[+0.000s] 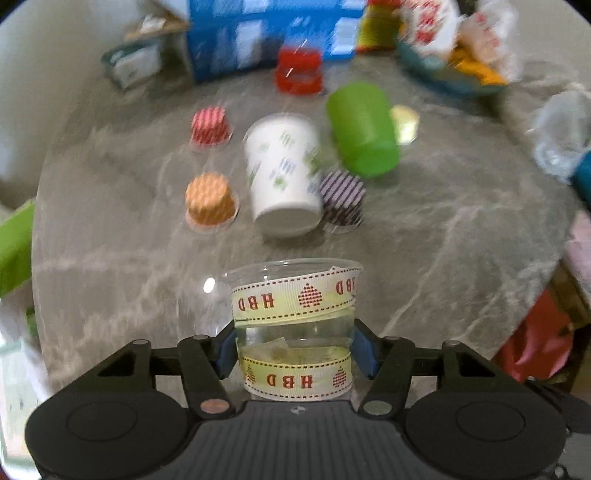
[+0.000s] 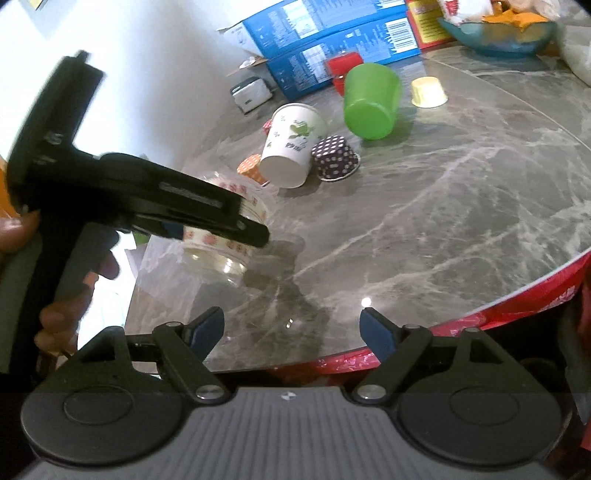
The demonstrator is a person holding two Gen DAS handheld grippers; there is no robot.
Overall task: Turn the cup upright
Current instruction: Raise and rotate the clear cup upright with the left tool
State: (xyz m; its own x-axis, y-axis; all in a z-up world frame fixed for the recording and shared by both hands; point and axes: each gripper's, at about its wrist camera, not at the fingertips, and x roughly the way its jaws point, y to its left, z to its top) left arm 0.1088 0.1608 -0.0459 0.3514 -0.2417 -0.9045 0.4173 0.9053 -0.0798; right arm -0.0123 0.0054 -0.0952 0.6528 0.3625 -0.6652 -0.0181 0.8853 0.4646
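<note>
**Clear cup clamped in left gripper above table**

The clear plastic cup [image 1: 295, 325], wrapped in "HBD" ribbon, sits between the blue pads [image 1: 364, 352] of the left gripper [image 1: 295, 350], which pinch its sides. It is held tilted above the grey marble table [image 2: 443, 221]. Beyond lie a white paper cup [image 1: 282, 173] and a green cup [image 1: 362, 129], both on their sides. The right gripper [image 2: 291, 328] is spread wide, holding nothing.

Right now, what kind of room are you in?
Probably a home dining or kitchen area. A round marble table holds paper cups, blue cardboard boxes and a bowl of snacks. The left gripper holds a clear cup.
</note>
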